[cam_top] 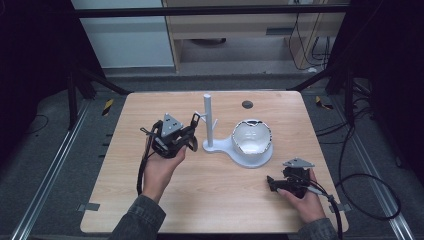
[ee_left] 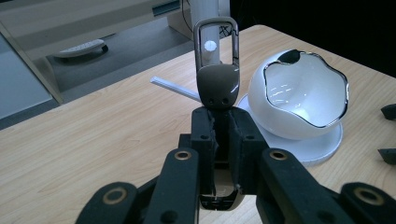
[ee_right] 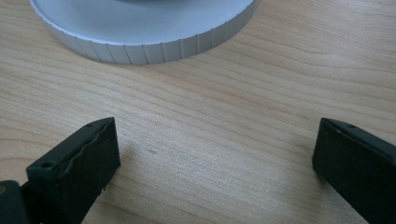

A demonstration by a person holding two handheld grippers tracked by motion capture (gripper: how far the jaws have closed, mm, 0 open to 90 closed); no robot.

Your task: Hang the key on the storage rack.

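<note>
On the wooden table (cam_top: 165, 210) I have a white stand (cam_top: 250, 159) with a round ribbed base, an upright post (cam_top: 208, 120) carrying short pegs, and a glossy white bowl (cam_top: 251, 136) with a wavy chrome rim seated on the base. Through the left gripper view the post (ee_left: 205, 14) rises directly behind the keychain clip, and the bowl (ee_left: 299, 98) sits just beside it to the right.

My left gripper (cam_top: 192, 135) has its jaws pinched together on a dark metal keychain clip (ee_left: 217, 70), held upright above the table, its open loop lined up with the post.

My right gripper (cam_top: 270, 184) rests low near the table's front right, jaws spread wide with nothing between them, facing the base (ee_right: 140, 32).
</note>
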